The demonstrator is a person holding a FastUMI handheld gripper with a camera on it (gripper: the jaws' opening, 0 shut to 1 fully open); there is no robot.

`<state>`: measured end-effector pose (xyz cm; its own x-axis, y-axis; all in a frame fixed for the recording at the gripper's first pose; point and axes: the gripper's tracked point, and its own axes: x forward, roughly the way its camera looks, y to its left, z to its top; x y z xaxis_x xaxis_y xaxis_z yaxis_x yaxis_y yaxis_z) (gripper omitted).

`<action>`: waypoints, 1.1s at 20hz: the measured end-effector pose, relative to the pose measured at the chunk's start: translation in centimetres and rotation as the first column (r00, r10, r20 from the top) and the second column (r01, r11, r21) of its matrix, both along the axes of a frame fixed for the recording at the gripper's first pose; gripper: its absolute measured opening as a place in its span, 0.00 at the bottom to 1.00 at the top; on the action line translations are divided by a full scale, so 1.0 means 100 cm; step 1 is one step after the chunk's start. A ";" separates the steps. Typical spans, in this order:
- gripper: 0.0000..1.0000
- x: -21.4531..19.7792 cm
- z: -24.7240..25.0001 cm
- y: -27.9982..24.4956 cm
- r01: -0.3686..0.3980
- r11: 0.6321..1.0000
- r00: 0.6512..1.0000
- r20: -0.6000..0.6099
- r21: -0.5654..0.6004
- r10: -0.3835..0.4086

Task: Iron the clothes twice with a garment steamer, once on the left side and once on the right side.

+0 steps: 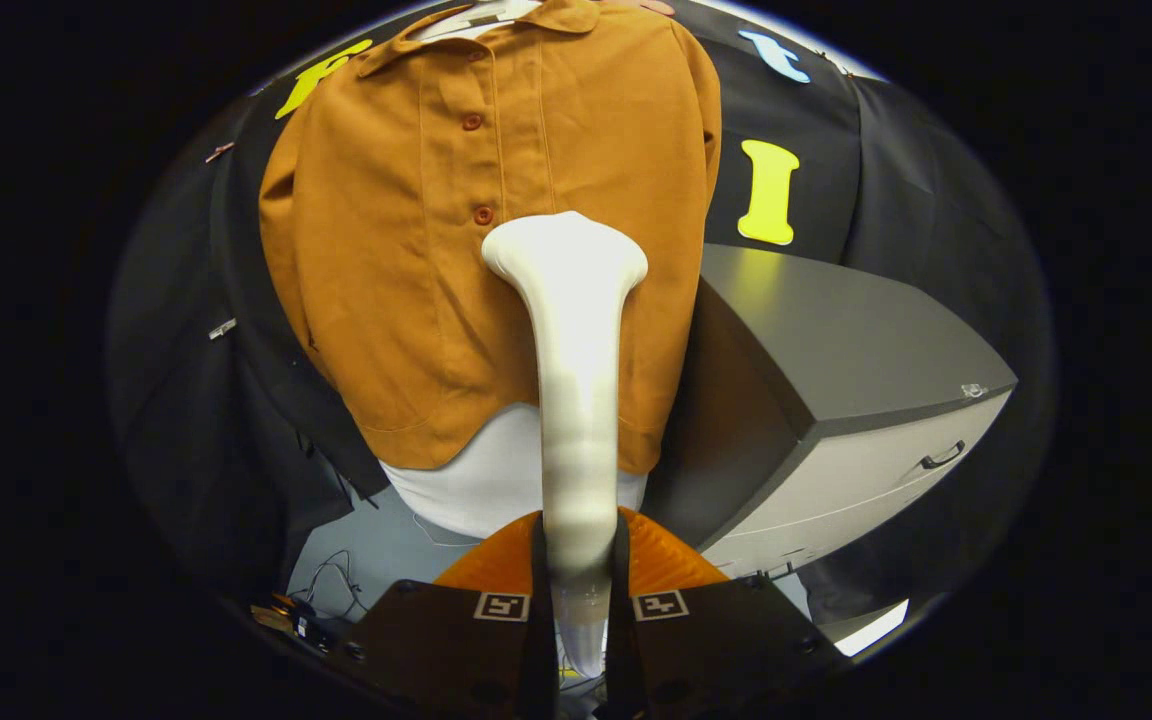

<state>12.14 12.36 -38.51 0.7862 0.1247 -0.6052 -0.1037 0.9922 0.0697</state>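
Gripper (577, 590) squeezed tight on the white steamer (572, 400), both fingers pressing its handle. Steamer head up against the brown shirt (406, 260), near the buttons in the middle. Can't tell which side is done; probably more ironing left to do

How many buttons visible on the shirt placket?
2: one button on the upper placket of the orange shirt, one button lower, just left of the garment steamer head. Lower ones may hide behind the steamer.
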 end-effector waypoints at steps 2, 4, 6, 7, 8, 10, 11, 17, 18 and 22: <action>0.23 -0.008 0.017 -0.003 0.003 1.000 0.999 0.035 0.007 -0.003; 0.22 -0.014 0.042 -0.007 0.010 1.000 0.997 0.078 0.022 -0.012; 0.22 -0.014 0.075 -0.011 0.018 0.999 0.990 0.137 0.034 -0.023; 0.22 -0.014 0.093 -0.012 0.021 0.999 0.985 0.169 0.040 -0.028; 0.22 -0.013 0.111 -0.012 0.023 0.999 0.979 0.202 0.046 -0.031; 0.22 -0.014 0.147 -0.011 0.021 0.998 0.964 0.264 0.053 -0.034; 0.22 -0.015 0.163 -0.009 0.019 0.998 0.955 0.293 0.057 -0.035; 0.22 -0.015 0.243 0.022 -0.015 0.999 0.899 0.437 0.051 -0.009; 0.22 -0.019 0.253 0.030 -0.021 0.999 0.892 0.452 0.046 -0.002; 0.22 -0.011 0.267 0.066 -0.044 0.998 0.877 0.480 0.034 0.023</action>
<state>11.02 18.92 -11.84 0.9735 0.1732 -0.1494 -0.1684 0.9847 0.0447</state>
